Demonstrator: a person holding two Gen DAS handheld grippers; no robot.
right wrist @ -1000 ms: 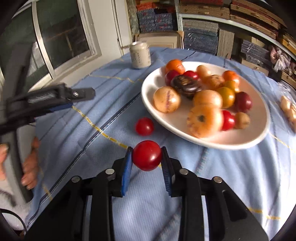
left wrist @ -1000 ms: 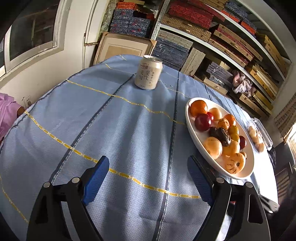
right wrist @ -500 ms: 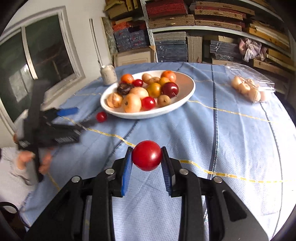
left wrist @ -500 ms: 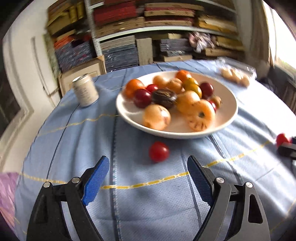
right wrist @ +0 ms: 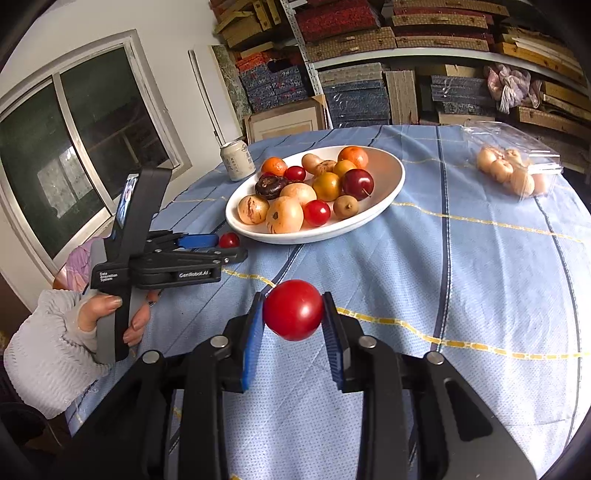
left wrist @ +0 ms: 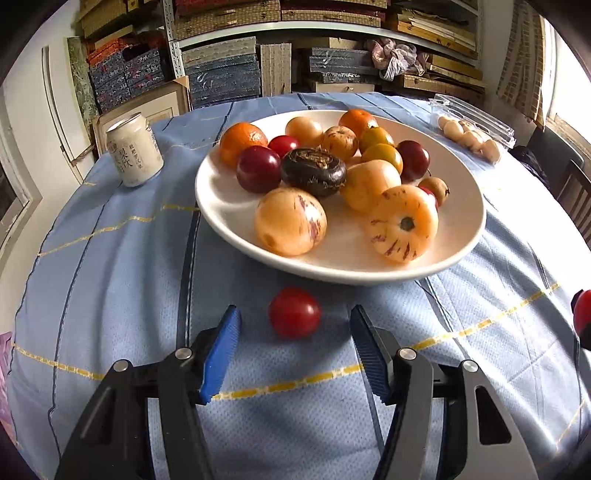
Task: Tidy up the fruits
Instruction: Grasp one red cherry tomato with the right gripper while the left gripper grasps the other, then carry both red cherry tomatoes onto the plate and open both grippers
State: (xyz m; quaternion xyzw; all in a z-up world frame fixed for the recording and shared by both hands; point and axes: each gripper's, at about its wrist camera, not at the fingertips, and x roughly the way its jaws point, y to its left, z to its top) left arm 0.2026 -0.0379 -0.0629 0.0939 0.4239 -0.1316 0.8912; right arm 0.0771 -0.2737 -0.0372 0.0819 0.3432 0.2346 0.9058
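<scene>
Round table (right wrist: 480, 258) under a light-blue cloth (left wrist: 129, 258) with dark-blue and yellow stripes. Behind it, metal shelving (left wrist: 332, 27) stacked with woven and patterned boxes; a framed panel (right wrist: 284, 120) leans at its foot. At left, a white wall (right wrist: 177, 26) with a sliding window (right wrist: 74, 147). Daylight enters at right.

Both wrist views close, facing shared plate (left wrist: 207, 192)

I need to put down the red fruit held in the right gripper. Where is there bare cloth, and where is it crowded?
Bare tablecloth lies wide between the white plate and the clear bag of pale fruit, and in front of the right gripper. It is crowded on the plate's near-left, where the left gripper is closing around a loose red fruit.
</scene>
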